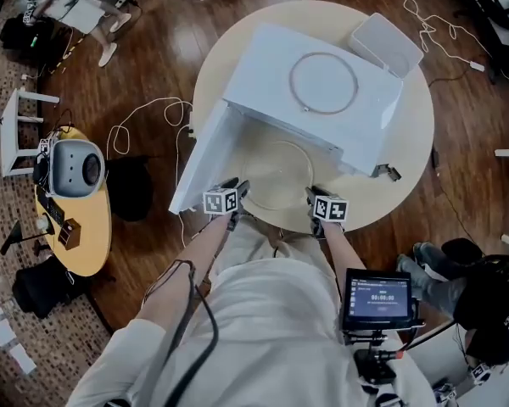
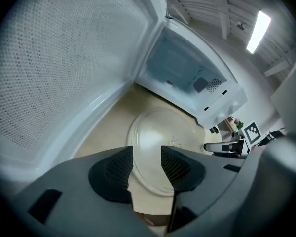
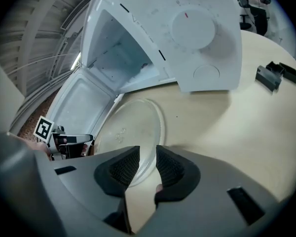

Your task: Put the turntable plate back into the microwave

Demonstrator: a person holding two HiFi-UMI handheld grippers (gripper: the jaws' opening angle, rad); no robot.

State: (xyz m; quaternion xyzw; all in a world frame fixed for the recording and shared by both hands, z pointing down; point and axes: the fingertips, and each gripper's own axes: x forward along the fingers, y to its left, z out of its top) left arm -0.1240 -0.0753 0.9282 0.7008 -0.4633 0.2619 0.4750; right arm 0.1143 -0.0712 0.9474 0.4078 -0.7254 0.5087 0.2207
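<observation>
**Both grippers at the plate, jaws apart**

The glass plate (image 1: 276, 175) lies flat on the round table (image 1: 411, 142), just in front of the microwave (image 1: 322, 91) and outside it. The microwave's door (image 1: 205, 155) stands swung open at the plate's left, and the cavity is seen bare in both gripper views.

The left gripper (image 1: 236, 186) sits at the plate's near left edge, close beside the door. In the left gripper view its jaws (image 2: 147, 157) stand well apart, with the plate (image 2: 153, 132) showing through the gap; the pads do not press on it.

The right gripper (image 1: 312, 195) sits at the plate's near right edge. In the right gripper view its jaws (image 3: 148, 162) stand a narrower way apart, with the plate's (image 3: 133, 127) rim showing in the gap; nothing is clamped.

A thin ring (image 1: 322, 83) lies on top of the microwave. A small black part (image 3: 274, 75) rests on the table to the right of the microwave.
</observation>
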